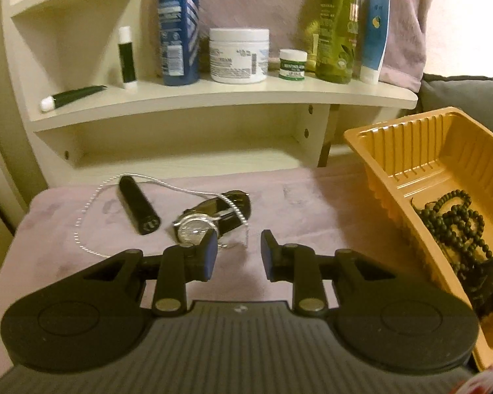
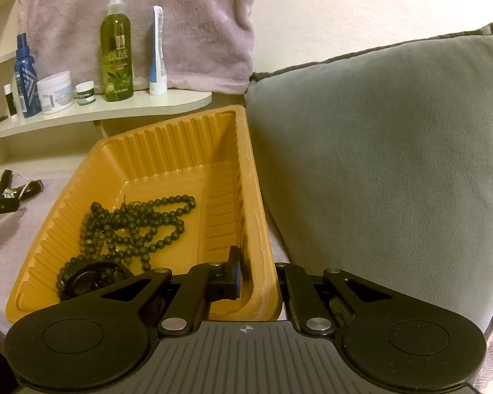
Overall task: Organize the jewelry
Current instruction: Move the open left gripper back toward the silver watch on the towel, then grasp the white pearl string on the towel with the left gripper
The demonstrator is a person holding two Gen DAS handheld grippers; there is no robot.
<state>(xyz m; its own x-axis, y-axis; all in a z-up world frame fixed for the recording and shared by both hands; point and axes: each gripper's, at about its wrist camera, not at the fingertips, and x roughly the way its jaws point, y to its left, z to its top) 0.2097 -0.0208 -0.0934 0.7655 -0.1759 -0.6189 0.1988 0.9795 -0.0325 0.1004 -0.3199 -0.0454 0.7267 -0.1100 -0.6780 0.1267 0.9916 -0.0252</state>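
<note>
On the pink cloth lies a silver-faced wristwatch (image 1: 197,226) with a black strap. A thin silver chain (image 1: 92,197) is draped over it and loops around a black tube (image 1: 138,203). My left gripper (image 1: 238,243) hangs just short of the watch, open, with nothing between its pads. The orange tray (image 1: 410,138) stands to the right and holds a dark green bead necklace (image 1: 453,216). In the right wrist view the beads (image 2: 138,223) and a round black item (image 2: 92,277) lie in the tray (image 2: 167,121). My right gripper (image 2: 258,272) is shut on the tray's near right wall.
A cream shelf (image 1: 213,98) behind the cloth carries a blue bottle (image 1: 179,29), a white jar (image 1: 239,55), a green bottle (image 1: 337,29) and small tubes. A grey cushion (image 2: 378,151) presses against the tray's right side. A pink towel (image 2: 180,16) hangs behind.
</note>
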